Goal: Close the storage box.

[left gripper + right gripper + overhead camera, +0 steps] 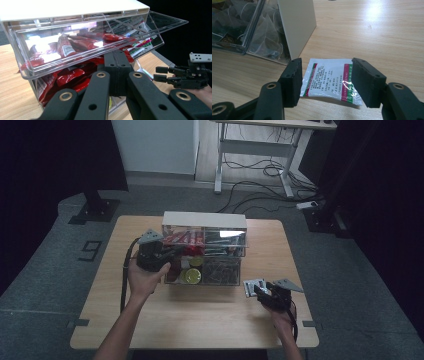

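A clear plastic organiser (204,220) with a white top stands mid-table. Its upper left bin holds red sachets (70,45), and that bin's clear flap (82,53) is tilted up and outward. My left gripper (175,252) is shut, its tips (117,56) right against the flap's lower edge; whether they pinch it I cannot tell. To the right of the box a white sachet (327,75) with green and red stripes lies on the wood (253,286). My right gripper (325,81) (262,292) straddles it, one pad on each side edge.
The other bins hold dark sachets (225,242), yellow round packs (191,275) and mesh tea bags (265,37). The box's white side wall (297,25) stands just left of the sachet. The right gripper (161,73) shows beyond the box. Bare wood runs along the table's near edge (200,320).
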The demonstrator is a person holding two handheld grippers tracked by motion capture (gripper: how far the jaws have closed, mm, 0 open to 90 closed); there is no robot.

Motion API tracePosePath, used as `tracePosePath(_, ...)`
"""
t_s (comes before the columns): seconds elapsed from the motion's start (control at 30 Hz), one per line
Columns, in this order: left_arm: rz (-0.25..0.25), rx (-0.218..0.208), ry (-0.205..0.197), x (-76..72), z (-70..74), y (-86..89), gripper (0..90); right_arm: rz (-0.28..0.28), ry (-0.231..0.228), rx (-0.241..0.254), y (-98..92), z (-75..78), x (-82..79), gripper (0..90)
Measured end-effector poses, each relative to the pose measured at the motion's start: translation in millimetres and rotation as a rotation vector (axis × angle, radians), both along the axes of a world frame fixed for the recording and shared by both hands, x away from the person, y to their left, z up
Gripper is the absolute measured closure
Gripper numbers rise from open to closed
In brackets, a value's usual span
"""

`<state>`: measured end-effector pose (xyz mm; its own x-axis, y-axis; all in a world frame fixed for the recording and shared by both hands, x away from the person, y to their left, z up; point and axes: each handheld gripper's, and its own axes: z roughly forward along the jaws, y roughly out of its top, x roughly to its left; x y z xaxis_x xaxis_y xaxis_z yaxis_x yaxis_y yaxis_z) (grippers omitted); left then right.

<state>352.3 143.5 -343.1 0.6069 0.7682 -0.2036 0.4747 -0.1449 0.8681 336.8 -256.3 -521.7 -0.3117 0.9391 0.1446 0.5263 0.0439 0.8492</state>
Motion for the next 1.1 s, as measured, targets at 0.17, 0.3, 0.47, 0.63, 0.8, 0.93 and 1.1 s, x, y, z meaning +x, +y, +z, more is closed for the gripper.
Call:
tracePosePath(0.17,-0.005,-0.001,0.009,0.2,-5.8,-0.1,90.0,0.0,0.002,0.0,-0.4,-0.3,-0.3,42.6)
tracePosePath(0.3,-0.005,-0.001,0.014,0.1,-9.5,0.2,90.0,0.001,0.004,-0.002,-0.3,-1.2,-0.5,42.7)
tracePosePath(0.47,-0.003,-0.007,0.021,1.3,-13.8,1.4,90.0,0.001,0.004,-0.002,-0.3,-1.3,-0.5,42.6)
tracePosePath(0.63,-0.005,-0.011,0.018,0.2,-14.7,2.1,90.0,-0.001,0.005,0.001,-0.1,-1.8,-0.5,42.6)
tracePosePath(0.8,-0.022,-0.011,-0.001,-2.8,-13.4,5.7,89.9,0.001,0.006,0.002,0.0,-1.7,-0.7,42.6)
tracePosePath(0.93,-0.02,-0.003,-0.006,-4.8,-13.7,8.3,89.6,0.002,0.005,0.003,-0.5,-1.7,-1.0,42.6)
tracePosePath(1.1,-0.024,0.003,-0.008,-6.6,-17.1,10.8,84.4,0.004,0.006,0.004,-0.2,-1.8,-1.1,42.5)
